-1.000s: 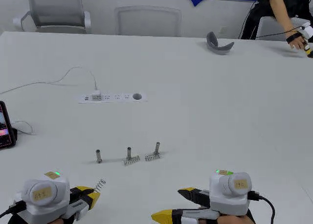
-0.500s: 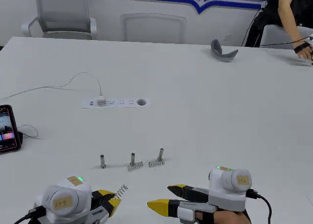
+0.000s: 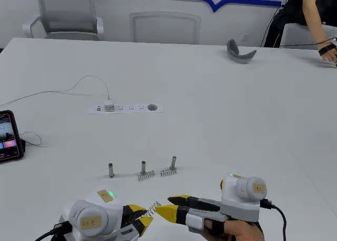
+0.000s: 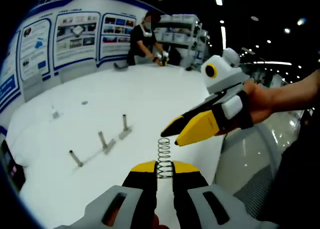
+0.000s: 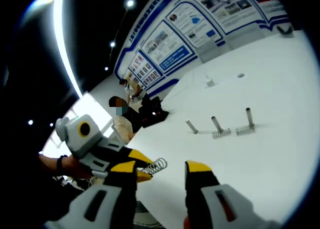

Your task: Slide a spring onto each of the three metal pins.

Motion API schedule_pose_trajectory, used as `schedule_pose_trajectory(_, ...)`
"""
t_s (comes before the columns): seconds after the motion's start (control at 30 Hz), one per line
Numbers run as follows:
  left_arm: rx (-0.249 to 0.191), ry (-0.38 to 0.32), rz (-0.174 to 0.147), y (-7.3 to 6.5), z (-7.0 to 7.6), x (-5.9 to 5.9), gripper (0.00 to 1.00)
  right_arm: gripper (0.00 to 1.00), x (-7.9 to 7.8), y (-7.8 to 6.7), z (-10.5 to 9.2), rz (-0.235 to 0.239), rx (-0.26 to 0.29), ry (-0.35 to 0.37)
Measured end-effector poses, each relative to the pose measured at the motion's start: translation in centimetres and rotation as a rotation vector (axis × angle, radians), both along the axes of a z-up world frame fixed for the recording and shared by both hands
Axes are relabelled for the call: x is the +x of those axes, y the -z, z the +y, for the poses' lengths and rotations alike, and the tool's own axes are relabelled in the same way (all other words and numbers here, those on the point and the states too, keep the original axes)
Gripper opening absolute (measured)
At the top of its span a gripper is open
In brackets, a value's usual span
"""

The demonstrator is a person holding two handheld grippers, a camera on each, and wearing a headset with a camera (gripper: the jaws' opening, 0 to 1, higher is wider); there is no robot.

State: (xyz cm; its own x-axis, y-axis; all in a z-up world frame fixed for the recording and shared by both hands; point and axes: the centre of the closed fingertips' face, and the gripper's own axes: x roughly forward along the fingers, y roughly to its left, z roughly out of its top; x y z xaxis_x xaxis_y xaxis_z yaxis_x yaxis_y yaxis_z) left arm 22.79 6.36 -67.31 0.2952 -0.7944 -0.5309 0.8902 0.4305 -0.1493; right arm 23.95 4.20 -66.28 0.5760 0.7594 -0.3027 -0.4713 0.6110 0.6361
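None threaded yet, seemingly: two springs [image 3: 146, 174] flat beside the pins [image 3: 142, 167] near the front edge of the surface [image 3: 221, 125]. Third spring [image 4: 164, 151] clenched in left gripper [image 4: 164, 167] jaws; right gripper [image 5: 161, 168] jaws parted.

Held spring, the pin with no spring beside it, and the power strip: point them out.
Held spring [image 4: 164, 152]: left gripper view, middle coils.
Pin [image 3: 111, 170]: head view, its shaft.
Power strip [image 3: 131, 108]: head view, top face.

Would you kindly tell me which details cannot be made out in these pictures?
Head view: phone, cut by the left edge, screen too small to read.
Left gripper view: the held spring, its lower end hidden between the jaws of the left gripper.
Head view: loose springs, too small to tell whether they touch the pins.
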Motion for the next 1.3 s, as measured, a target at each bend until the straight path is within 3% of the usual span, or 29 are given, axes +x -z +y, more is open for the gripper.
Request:
schedule_pose_trajectory(0.27, -0.014, 0.038, -0.008, -0.5, -1.1, -0.8, 0.10, 0.28, -0.6, -0.1, 0.5, 0.034, 0.067, -0.010)
schedule_pose_trajectory(0.53, -0.013, 0.058, -0.007, -0.4, -1.1, -1.1, 0.10, 0.16, -0.9, -0.2, 0.7, 0.033, 0.076, -0.028)
schedule_pose_trajectory(0.87, -0.003, 0.085, -0.007, -0.2, -0.8, -1.2, 0.10, 0.13, -1.2, -0.6, 1.3, 0.027, 0.070, -0.069)
schedule_pose_trajectory(1.0, -0.009, 0.099, 0.001, -0.3, -0.7, -1.2, 0.10, 0.12, -1.2, -1.0, 1.5, 0.016, 0.043, -0.099)
schedule_pose_trajectory(1.3, -0.025, 0.151, -0.001, -1.0, -1.2, -1.2, 0.10, 0.12, -1.4, -2.1, 1.9, -0.052, -0.135, -0.264)
